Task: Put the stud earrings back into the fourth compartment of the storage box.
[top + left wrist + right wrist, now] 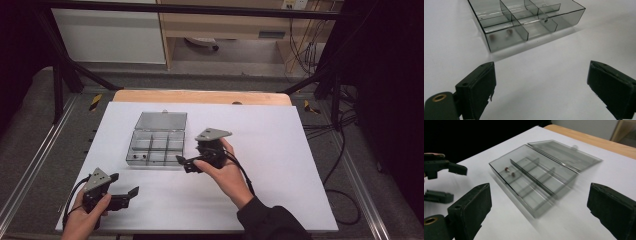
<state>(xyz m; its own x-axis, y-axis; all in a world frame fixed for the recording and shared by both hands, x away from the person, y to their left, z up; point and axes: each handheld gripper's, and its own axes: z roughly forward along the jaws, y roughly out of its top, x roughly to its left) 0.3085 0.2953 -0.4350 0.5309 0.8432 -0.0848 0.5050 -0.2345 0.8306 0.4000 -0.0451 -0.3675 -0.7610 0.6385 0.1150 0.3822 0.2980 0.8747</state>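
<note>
Centrally, clear divided box (pixel 155 147), lid open, two small pieces (pixel 509 171) in one compartment, both grippers' jaws apart, empty.

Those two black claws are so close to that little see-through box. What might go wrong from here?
The right gripper hangs open right beside the clear compartment box, so a stray move might knock the light box across the smooth white sheet. The hinged lid lies open, so a jolt might bounce the two small brownish parts out of their compartment. The left gripper, also open, sits farther back and seems a smaller risk.
</note>
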